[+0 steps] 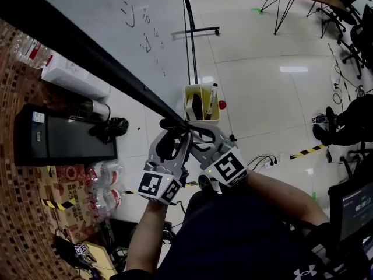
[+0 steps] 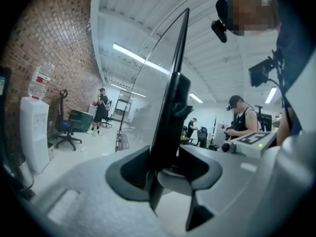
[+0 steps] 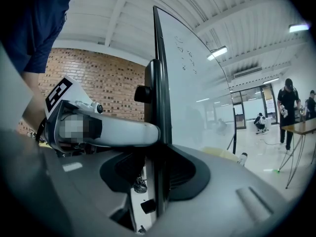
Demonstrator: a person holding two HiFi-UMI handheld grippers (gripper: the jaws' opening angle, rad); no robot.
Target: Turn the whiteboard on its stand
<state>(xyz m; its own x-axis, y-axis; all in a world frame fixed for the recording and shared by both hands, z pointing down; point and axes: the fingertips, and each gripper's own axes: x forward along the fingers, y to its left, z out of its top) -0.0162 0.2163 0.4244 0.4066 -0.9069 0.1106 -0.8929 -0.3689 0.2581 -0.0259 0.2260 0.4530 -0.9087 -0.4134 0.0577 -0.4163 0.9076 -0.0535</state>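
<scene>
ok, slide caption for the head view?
Left gripper and right gripper clamp the whiteboard edge near a yellow tray.

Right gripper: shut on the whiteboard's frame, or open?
Shut: the right gripper presses both dark pads against the black-framed white whiteboard, its edge between them.

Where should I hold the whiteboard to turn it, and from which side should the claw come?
Grip the black frame at the whiteboard's near end, coming edge-on, one jaw on each face. The frame is thin and fits between the jaws; the end probably gives leverage. Both the left claw and right claw are shut on it so.
</scene>
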